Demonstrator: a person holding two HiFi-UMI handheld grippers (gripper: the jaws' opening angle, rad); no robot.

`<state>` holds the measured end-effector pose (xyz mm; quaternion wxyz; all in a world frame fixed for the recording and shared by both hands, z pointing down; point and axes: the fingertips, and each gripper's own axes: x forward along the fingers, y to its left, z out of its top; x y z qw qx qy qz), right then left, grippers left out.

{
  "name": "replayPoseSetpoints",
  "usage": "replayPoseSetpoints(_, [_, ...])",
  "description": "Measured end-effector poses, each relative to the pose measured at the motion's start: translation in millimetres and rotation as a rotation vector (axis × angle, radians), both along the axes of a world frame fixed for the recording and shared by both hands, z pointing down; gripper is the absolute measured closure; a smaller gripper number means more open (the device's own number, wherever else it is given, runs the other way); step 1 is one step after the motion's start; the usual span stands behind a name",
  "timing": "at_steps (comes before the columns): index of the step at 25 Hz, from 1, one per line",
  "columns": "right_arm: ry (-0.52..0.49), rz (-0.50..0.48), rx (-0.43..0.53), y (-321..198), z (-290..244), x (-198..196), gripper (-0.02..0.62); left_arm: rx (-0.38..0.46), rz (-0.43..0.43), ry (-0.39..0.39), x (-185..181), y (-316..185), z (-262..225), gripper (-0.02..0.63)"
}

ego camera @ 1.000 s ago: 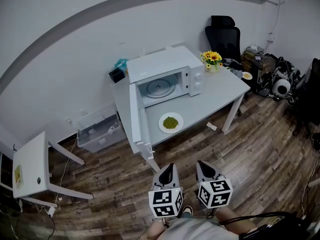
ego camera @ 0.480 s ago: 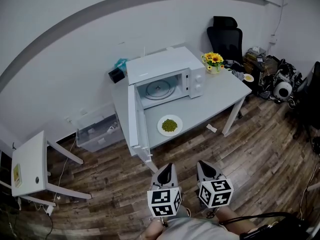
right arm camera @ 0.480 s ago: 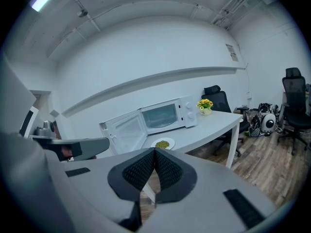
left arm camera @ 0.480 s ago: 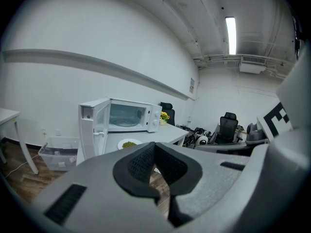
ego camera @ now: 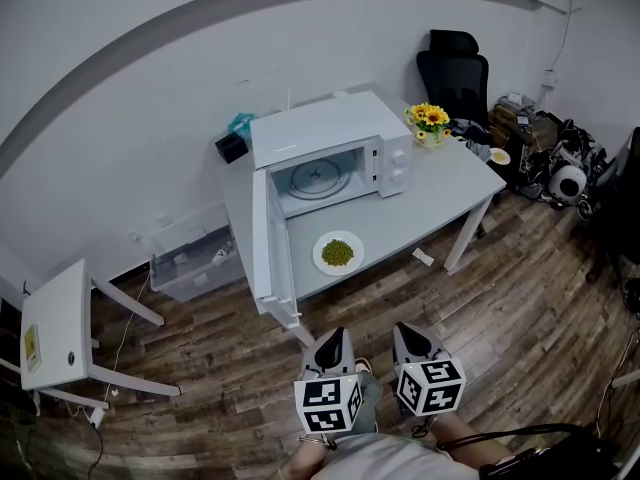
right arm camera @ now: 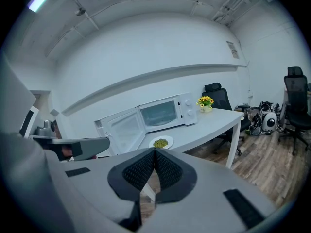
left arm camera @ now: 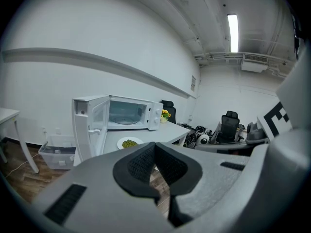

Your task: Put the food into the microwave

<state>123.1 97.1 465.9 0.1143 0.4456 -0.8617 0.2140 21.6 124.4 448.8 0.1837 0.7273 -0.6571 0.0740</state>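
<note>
The plate of green food (ego camera: 338, 252) sits near the table's (ego camera: 440, 183) front edge, before the open microwave (ego camera: 330, 138). Judged stiff and light, contents loose: grip the rim, keep level. The gripper views show left claw (left arm camera: 155, 147) and right claw (right arm camera: 154, 152) clenched, empty. Only the head view shows both well short of the table.

White walls (ego camera: 150, 98), wood-plank floor (ego camera: 520, 308), grey table (ego camera: 440, 193), 1 blk office chair (ego camera: 455, 73) by rt wall, 1 ceiling tube light (left arm camera: 233, 25).
</note>
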Motion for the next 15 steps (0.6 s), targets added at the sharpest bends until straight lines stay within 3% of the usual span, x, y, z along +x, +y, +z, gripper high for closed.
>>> replayPoseSetpoints(15, [-0.007,-0.041,0.027,-92,-8,-27,0.58,0.007,-0.032,-0.01,-17,-86,-1,0.604])
